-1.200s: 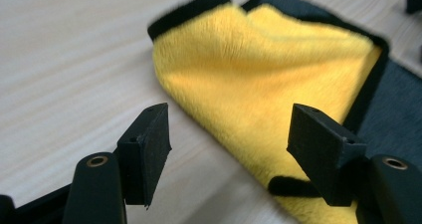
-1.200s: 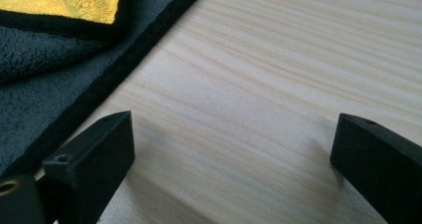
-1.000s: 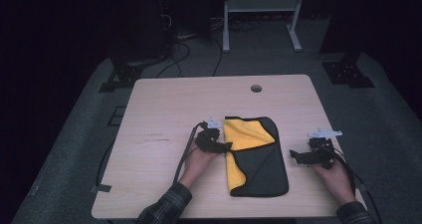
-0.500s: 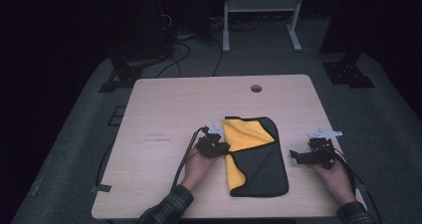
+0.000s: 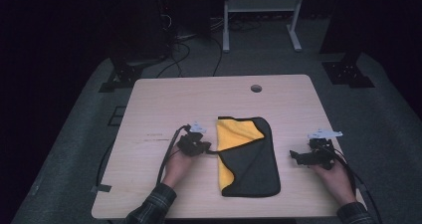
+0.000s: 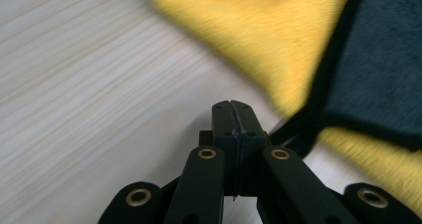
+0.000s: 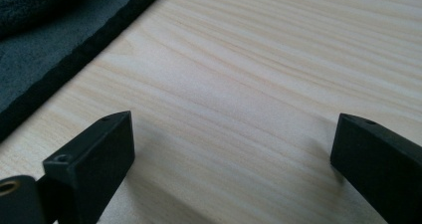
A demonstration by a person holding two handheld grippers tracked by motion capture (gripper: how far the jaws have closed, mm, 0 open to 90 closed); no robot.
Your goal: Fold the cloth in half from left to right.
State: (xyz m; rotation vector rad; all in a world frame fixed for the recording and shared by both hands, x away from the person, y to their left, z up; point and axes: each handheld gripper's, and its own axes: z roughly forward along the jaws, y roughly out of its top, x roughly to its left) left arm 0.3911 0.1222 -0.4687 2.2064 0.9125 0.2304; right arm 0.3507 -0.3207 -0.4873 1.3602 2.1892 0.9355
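Since the earlier high-view frames the left gripper [image 5: 206, 150] has been drawn away from the cloth [image 5: 249, 157] toward nine o'clock, and its jaws have just been closing; nothing is pinched between them. The right gripper [image 5: 298, 156] has kept its place.

In the high view the folded cloth, black with a yellow inner face turned back at its ten o'clock corner, is laid flat near the middle of the table [image 5: 164, 104], closer to the six o'clock edge. The left gripper is held in the left hand [image 5: 178, 165] just off the cloth's nine o'clock edge, its tips pointed at three o'clock. The right gripper is held in the right hand [image 5: 337, 176] at three o'clock of the cloth, clear of it, tips pointed at nine o'clock.

In the left gripper view the jaws of the left gripper [image 6: 232, 109] are seen pressed together, pad against pad, above bare wood. The cloth [image 6: 259, 40] lies from twelve to four o'clock, blurred, its black hem just beside the tips.

In the right gripper view the jaws of the right gripper [image 7: 234, 127] are spread wide apart with bare table [image 7: 278, 59] between them. The cloth's black edge [image 7: 54, 59] is seen at ten o'clock.
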